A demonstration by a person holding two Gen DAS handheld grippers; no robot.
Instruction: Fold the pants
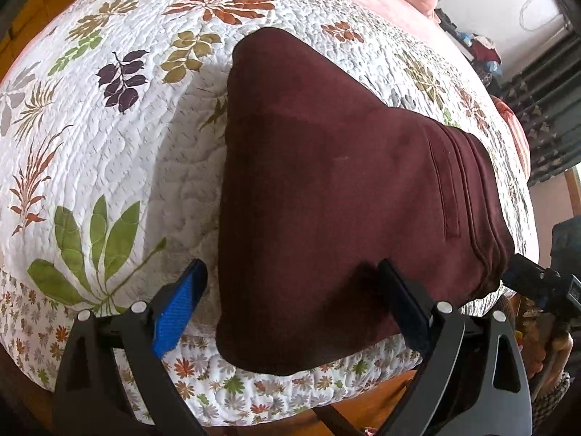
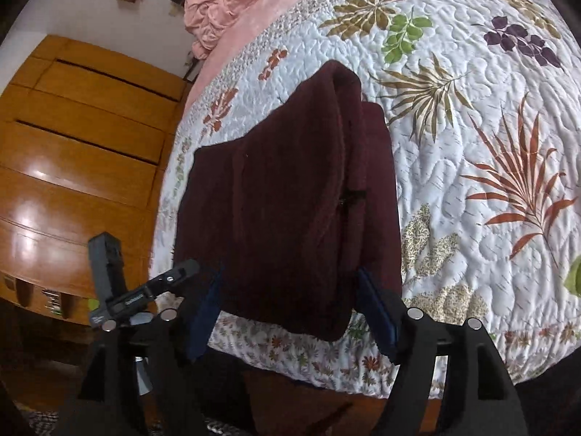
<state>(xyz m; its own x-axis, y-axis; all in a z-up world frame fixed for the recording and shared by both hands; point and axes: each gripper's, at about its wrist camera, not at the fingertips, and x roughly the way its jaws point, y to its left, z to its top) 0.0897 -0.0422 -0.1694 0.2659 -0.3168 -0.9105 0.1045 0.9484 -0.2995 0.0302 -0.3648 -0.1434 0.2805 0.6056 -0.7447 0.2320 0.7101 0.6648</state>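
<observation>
Two grippers over bed edge | left gripper (image 1: 290, 301): jaws apart, straddling near left edge of pants (image 1: 337, 196), not pinching | pants: folded, flat on quilt (image 1: 120, 152), hem overhanging | right gripper (image 2: 288, 309): jaws apart, nothing held.

Clutter (image 1: 483, 51) beyond bed too small to identify. Right finger (image 1: 406, 301) hides pants (image 1: 345, 189) near edge. Pink bedding (image 2: 218, 11) cut off at top.

maroon pants (image 1: 337, 196), folded flat, near quilt's (image 1: 145, 152) edge
</observation>
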